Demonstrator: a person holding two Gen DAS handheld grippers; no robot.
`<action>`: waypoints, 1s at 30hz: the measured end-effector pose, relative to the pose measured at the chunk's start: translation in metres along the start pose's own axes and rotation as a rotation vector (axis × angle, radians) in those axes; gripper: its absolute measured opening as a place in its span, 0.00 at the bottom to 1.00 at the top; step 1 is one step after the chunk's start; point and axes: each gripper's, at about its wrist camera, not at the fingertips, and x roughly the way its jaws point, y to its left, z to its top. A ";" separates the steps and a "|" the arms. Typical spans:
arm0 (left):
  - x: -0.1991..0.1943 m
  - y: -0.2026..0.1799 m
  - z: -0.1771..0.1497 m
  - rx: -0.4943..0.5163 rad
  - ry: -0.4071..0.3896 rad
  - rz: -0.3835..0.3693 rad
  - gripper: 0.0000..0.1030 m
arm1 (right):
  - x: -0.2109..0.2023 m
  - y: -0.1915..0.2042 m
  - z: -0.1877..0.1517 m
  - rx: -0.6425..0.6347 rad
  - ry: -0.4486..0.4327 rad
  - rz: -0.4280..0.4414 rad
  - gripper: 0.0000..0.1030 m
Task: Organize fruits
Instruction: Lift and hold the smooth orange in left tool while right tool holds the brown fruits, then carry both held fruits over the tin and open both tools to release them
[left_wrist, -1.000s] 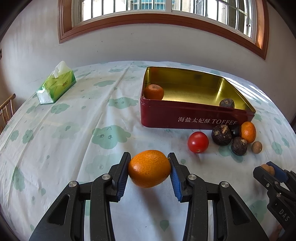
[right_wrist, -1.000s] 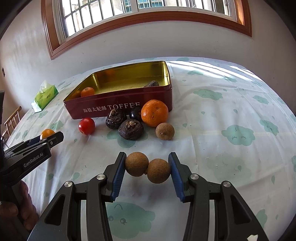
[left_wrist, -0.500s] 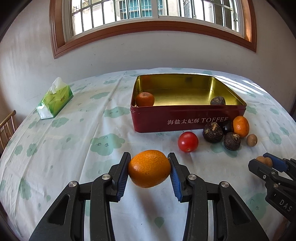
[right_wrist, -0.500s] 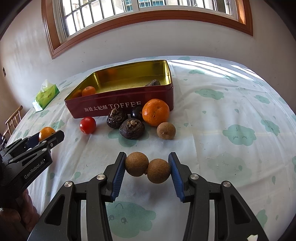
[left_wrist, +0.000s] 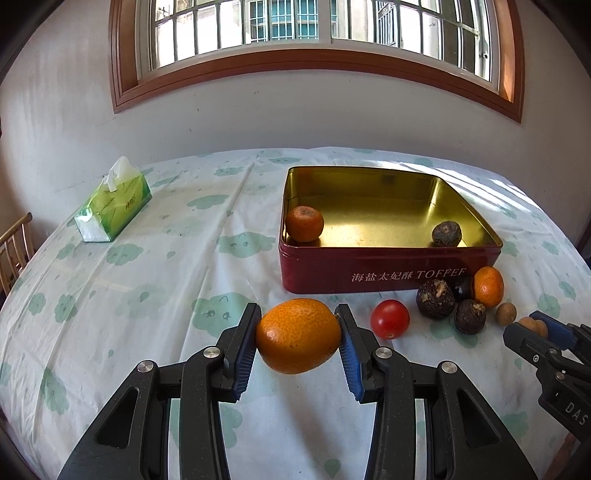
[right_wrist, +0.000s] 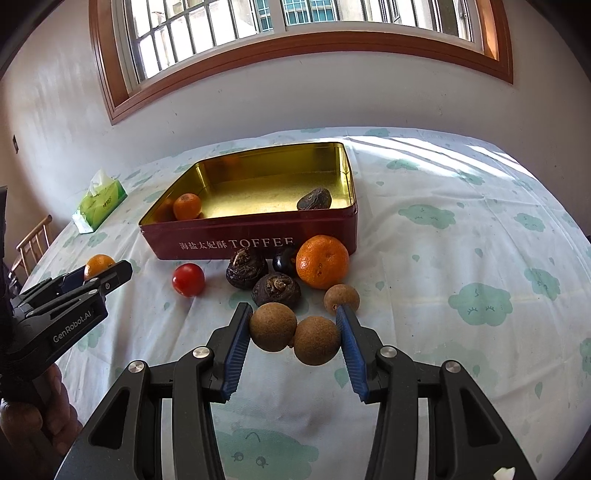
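My left gripper (left_wrist: 297, 338) is shut on an orange tangerine (left_wrist: 298, 335), held above the cloth in front of the red toffee tin (left_wrist: 388, 275). My right gripper (right_wrist: 293, 339) is shut on two joined brown longans (right_wrist: 295, 334), held above the cloth to the tin's front right. The tin holds a small tangerine (left_wrist: 304, 223) and a dark water chestnut (left_wrist: 447, 233). In front of the tin lie a red tomato (left_wrist: 389, 318), two water chestnuts (left_wrist: 436, 298), a dark fruit (right_wrist: 283, 260), a tangerine (right_wrist: 322, 261) and a loose longan (right_wrist: 341, 298).
A green tissue pack (left_wrist: 112, 205) lies at the far left of the cloud-print tablecloth (left_wrist: 129, 295). A wooden chair (left_wrist: 14, 251) stands off the table's left edge. A wall with a window rises behind the table.
Both grippers have risen and pulled back a little from the tin, each keeping its hold. The fruits on the cloth have not moved.
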 end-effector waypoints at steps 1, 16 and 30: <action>0.000 0.000 0.002 0.003 -0.006 0.000 0.41 | 0.001 0.000 0.001 0.000 0.000 0.001 0.43; 0.009 -0.003 0.027 0.006 -0.042 -0.001 0.41 | 0.009 0.003 0.024 -0.006 -0.026 0.011 0.43; 0.023 -0.005 0.048 0.012 -0.053 -0.003 0.41 | 0.017 0.001 0.040 -0.007 -0.038 0.011 0.43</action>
